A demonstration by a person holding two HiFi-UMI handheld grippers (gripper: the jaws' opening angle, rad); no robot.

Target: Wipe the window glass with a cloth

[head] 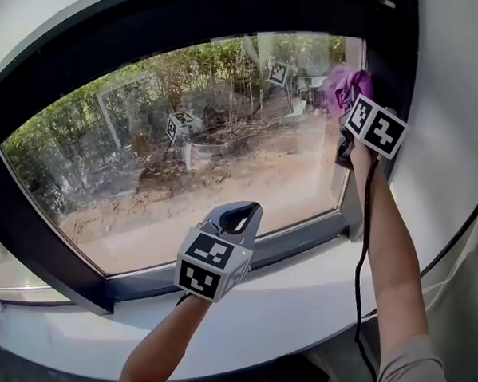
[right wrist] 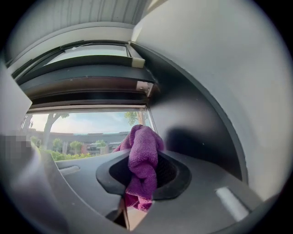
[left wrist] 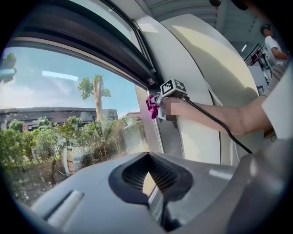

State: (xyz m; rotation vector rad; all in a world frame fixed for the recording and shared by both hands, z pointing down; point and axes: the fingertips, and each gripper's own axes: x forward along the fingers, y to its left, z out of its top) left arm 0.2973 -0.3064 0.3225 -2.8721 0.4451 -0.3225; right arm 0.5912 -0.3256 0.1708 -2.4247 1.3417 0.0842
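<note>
Window surroundings
White sill (head: 313, 298) near, dark frame (head: 53, 73) above it; bushes (head: 82, 138) and bare ground (head: 255, 179) far outside, tree (left wrist: 96, 93) beyond.

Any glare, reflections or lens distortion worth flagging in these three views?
Head view: the window glass shows ghost marker reflections, and the window frame bows strongly. Left gripper view: fisheye, black corners, bright sky. Right gripper view: the purple cloth is sharp, with heavy dark vignetting.

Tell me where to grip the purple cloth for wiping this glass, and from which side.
Grip the cloth at its bunched middle, from the room side, as the right gripper does: loose folds then stick out past the jaw tips to meet the window glass.
</note>
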